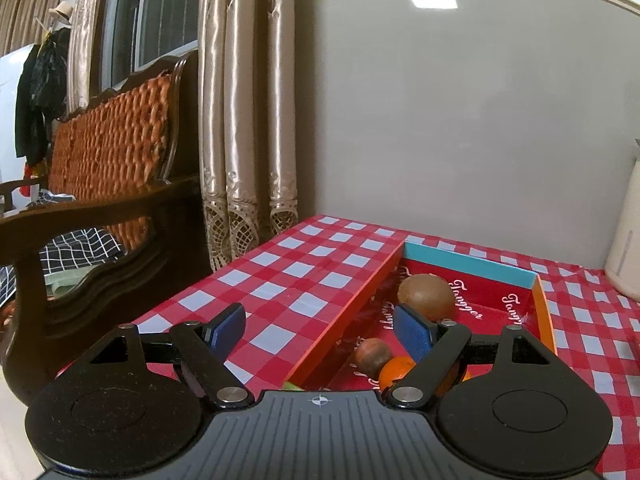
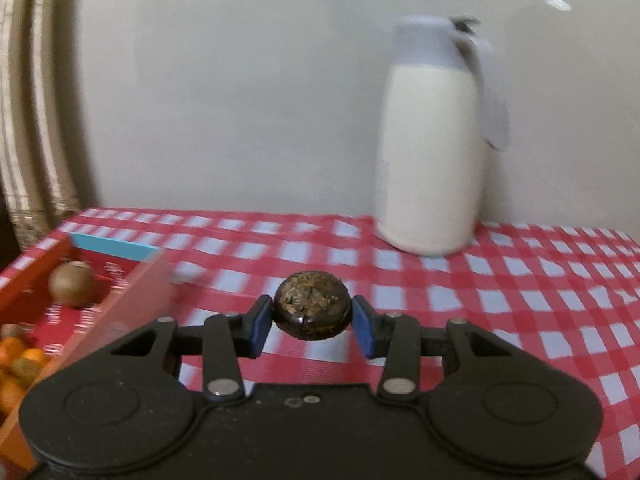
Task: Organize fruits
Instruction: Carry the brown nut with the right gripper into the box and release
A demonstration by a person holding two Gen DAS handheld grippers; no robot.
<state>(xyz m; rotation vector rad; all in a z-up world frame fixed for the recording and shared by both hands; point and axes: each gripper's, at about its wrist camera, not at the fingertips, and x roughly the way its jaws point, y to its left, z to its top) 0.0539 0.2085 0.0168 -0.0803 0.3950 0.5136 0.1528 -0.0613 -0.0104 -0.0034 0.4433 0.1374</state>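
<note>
My right gripper [image 2: 312, 320] is shut on a dark round fruit [image 2: 312, 310] and holds it above the checked tablecloth, right of the red tray [image 2: 132, 292]. The tray also shows in the left wrist view [image 1: 344, 308], holding a large brown fruit [image 1: 426, 294], a small brown fruit [image 1: 372, 356] and an orange [image 1: 396, 372]. In the right wrist view the large brown fruit [image 2: 72, 282] and several oranges [image 2: 16, 356] lie in the tray. My left gripper [image 1: 320, 332] is open and empty, straddling the tray's left wall.
A white jug [image 2: 432, 140] stands at the back of the table by the grey wall. A wooden bench [image 1: 108, 184] and curtains [image 1: 244, 100] are to the left of the table. The table carries a red checked cloth [image 2: 500, 300].
</note>
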